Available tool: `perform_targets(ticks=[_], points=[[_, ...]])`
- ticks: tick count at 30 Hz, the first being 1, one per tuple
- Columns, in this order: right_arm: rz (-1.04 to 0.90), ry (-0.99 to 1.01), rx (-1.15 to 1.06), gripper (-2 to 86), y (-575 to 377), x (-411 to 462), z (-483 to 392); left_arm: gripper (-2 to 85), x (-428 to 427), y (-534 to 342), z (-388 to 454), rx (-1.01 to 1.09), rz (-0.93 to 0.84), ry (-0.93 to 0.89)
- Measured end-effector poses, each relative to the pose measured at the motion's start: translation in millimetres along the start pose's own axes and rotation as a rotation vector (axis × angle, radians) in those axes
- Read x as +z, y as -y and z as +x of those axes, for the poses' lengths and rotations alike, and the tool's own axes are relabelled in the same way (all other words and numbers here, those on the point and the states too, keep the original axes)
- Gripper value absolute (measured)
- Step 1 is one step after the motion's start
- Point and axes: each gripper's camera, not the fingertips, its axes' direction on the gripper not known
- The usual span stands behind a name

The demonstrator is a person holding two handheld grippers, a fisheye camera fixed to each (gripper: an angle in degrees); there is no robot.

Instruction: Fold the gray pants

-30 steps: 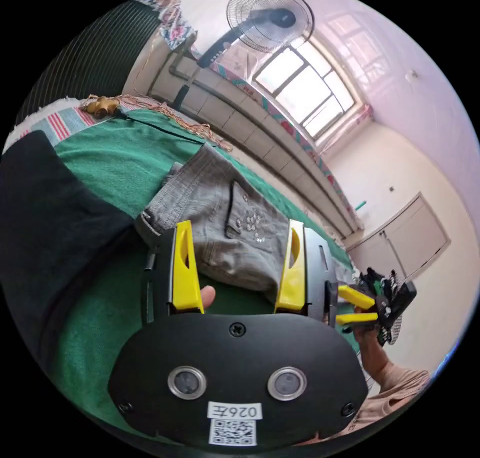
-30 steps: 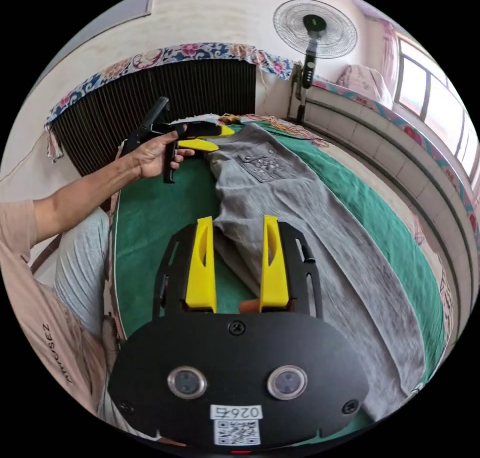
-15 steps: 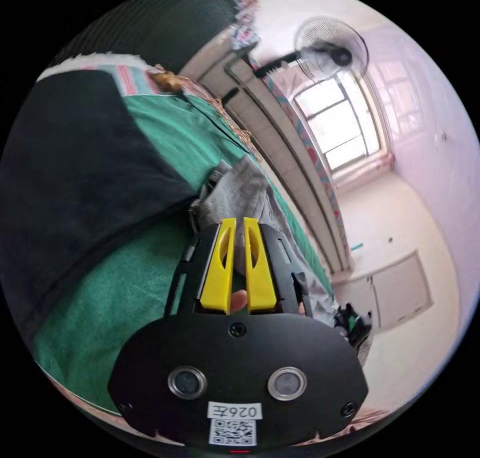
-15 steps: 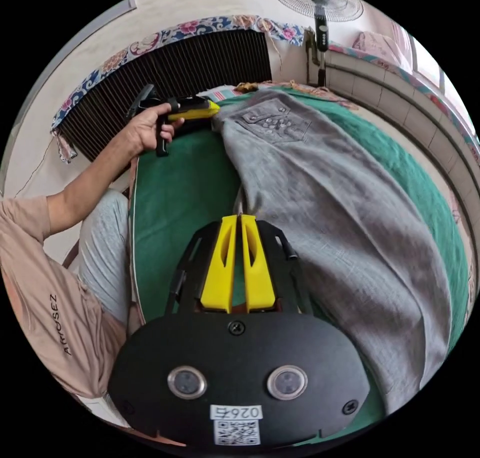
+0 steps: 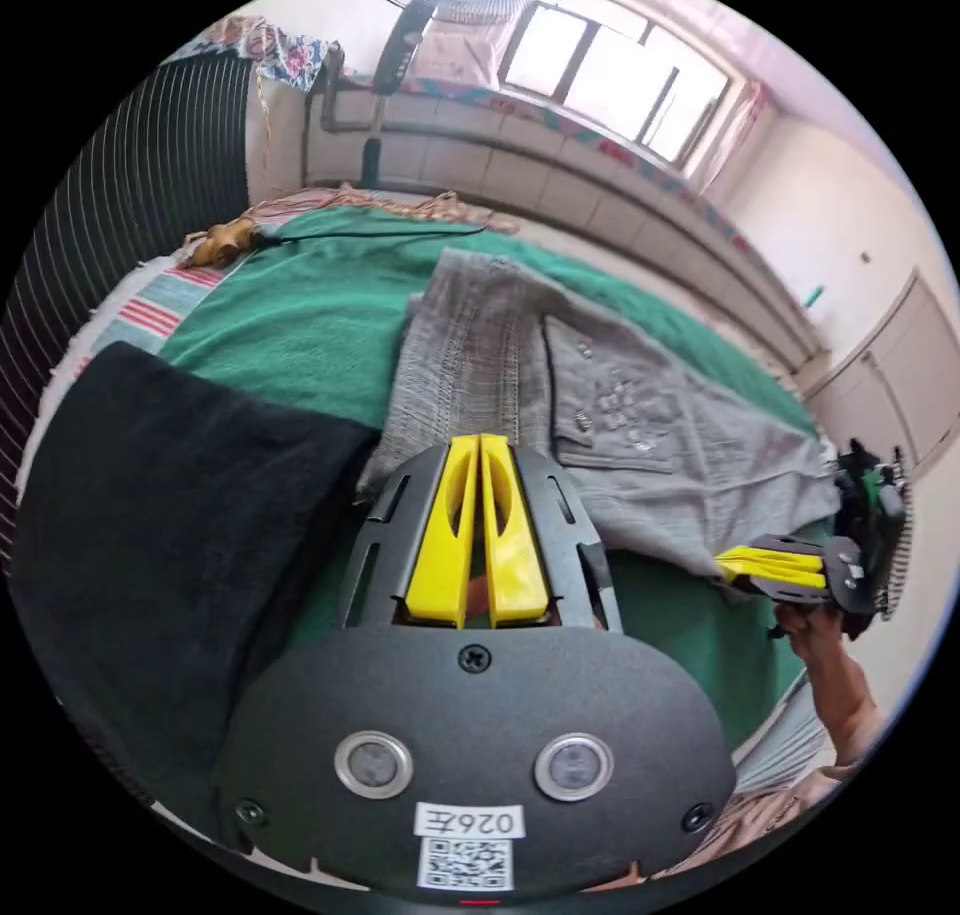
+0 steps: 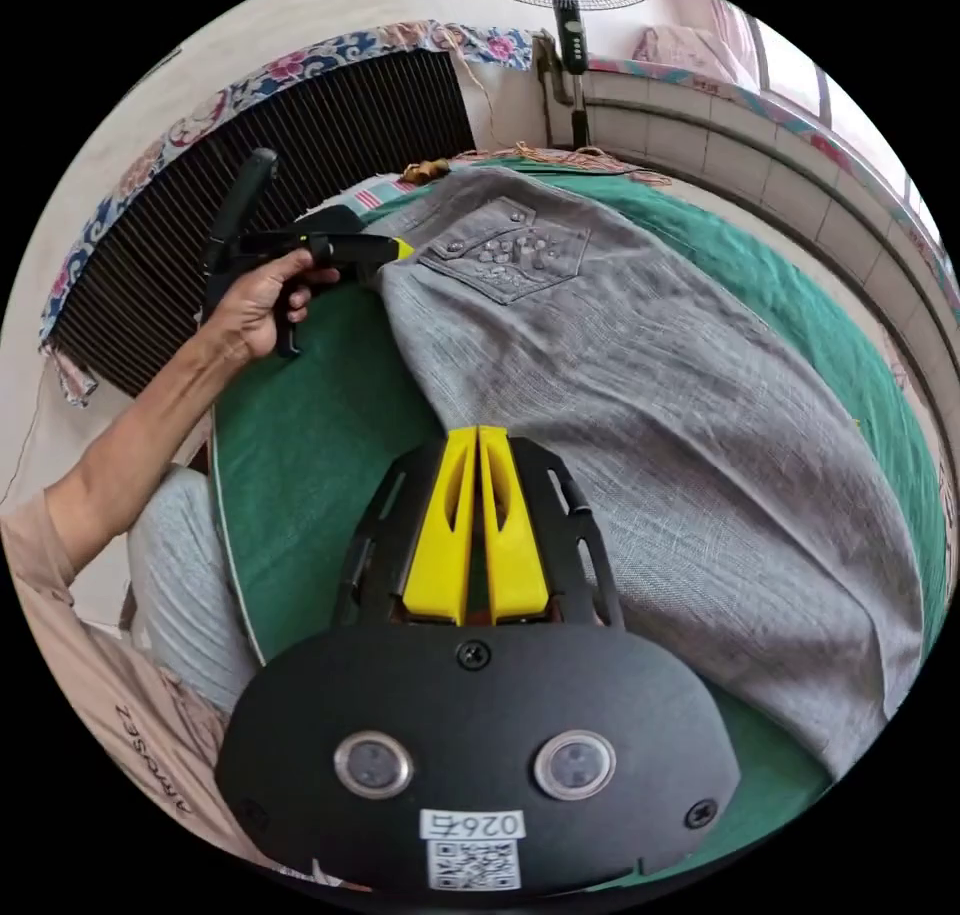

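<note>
Gray pants (image 6: 640, 405) lie flat on the green blanket (image 6: 320, 435), waistband end toward the dark slatted headboard (image 6: 200, 225), legs running away from it. Both tools are at the pants' near edge, the one facing the person.

Left tool (image 5: 480, 445): jaws together, tips at the waistband corner; looks clamped on cloth, but the pinch itself is hidden under the tips, so can't tell for sure. Right tool (image 6: 477, 440): jaws together at the edge further down the leg, away from the headboard; cloth meets the tips, grip likely but not confirmed. In the left gripper view the right tool (image 5: 775, 567) sits right at the leg edge.

Risks, as I judge:
- Thin bite on one layer only, so top layer lifts w/o the lower one and the fold goes crooked.
- Uneven lift btwn the two tools would skew the crease.
- Black garment (image 5: 160, 515) lies beside the waistband, nearer the headboard; a sweep could drag it along.
</note>
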Motion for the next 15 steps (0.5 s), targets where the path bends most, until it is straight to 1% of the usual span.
perform_targets(ticks=[1,2,3,5,7,8,9,10,11,12,14,15], points=[[0.027,-0.027,-0.014,-0.9,2.5,-4.8,-6.7,-0.9,-4.7,2.0,4.4,-0.049,0.015,-0.009],[0.056,-0.072,-0.042,-0.9,11.4,-18.1,-18.9,-0.9,-15.7,4.3,12.8,-0.096,0.055,0.035],[0.08,-0.093,-0.068,-0.9,21.0,-30.5,-29.0,-0.9,-22.2,5.9,20.8,-0.085,0.088,0.063],[0.105,-0.108,-0.093,-0.9,35.4,-47.2,-39.8,-0.9,-41.8,11.1,66.8,0.068,0.223,0.175],[0.131,-0.113,-0.077,-0.9,50.3,-66.2,-41.8,-1.0,-42.8,14.7,101.0,0.191,0.263,0.203],[0.157,-0.102,-0.046,-0.9,59.8,-81.8,-36.6,-1.0,-35.3,18.7,116.4,0.234,0.238,0.192],[0.179,-0.088,0.007,-0.9,68.7,-98.4,-25.2,-1.0,-29.0,21.5,120.9,0.233,0.205,0.177],[0.185,-0.081,0.041,-0.9,73.2,-107.5,-16.7,-1.0,-11.2,27.9,124.2,0.2,0.105,0.144],[0.196,-0.072,0.121,-0.9,80.4,-127.6,4.7,-0.9,12.5,33.8,122.2,0.164,-0.031,0.102],[0.203,-0.075,0.198,-0.9,84.8,-149.6,29.9,-0.9,21.0,35.9,120.5,0.148,-0.065,0.075],[0.19,-0.105,0.297,-0.9,88.4,-184.2,72.3,-0.9,12.7,43.3,115.9,0.074,-0.045,-0.034],[0.176,-0.13,0.366,-0.9,88.3,-208.7,101.8,-0.9,10.9,45.7,116.5,0.054,-0.059,-0.055]])
